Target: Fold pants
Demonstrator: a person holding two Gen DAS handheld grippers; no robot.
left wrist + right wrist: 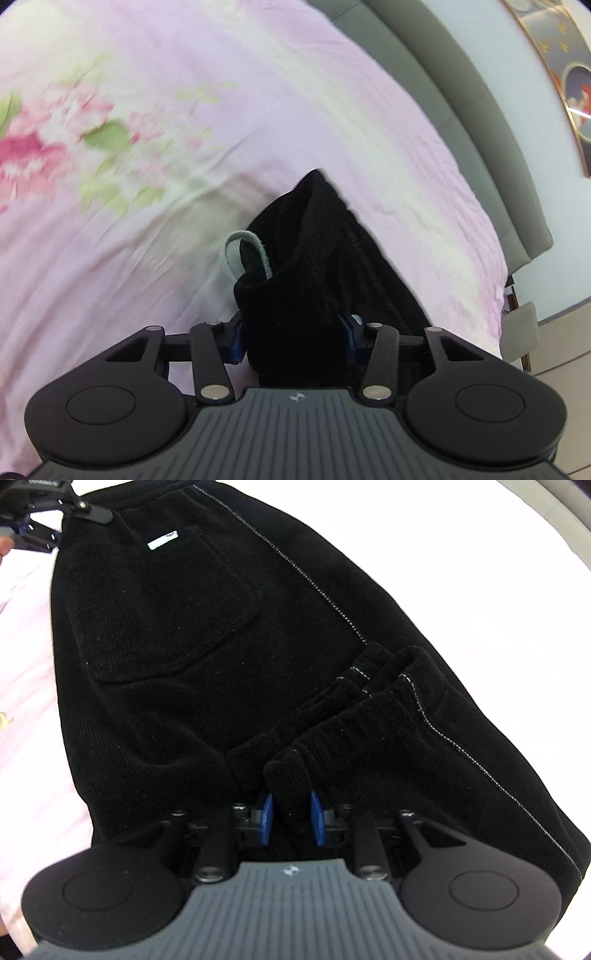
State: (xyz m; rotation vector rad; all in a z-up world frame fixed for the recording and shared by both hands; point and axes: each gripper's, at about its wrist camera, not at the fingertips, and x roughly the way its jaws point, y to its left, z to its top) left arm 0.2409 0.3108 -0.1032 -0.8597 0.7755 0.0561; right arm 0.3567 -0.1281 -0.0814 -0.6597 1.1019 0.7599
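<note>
One pants (192, 627); two hand-held grippers: left (294, 341), right (291, 821); one bedsheet (147, 110).

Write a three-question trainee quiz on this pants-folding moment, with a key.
1. True or false: the left gripper is shut on the black pants.
2. What does the right gripper pinch? A) the white label B) a ribbed leg cuff C) the bedsheet
3. Fill in: the pants lie on a pink floral ____.

Key:
1. True
2. B, the ribbed leg cuff; the white label lies far up the pants.
3. bedsheet
</note>
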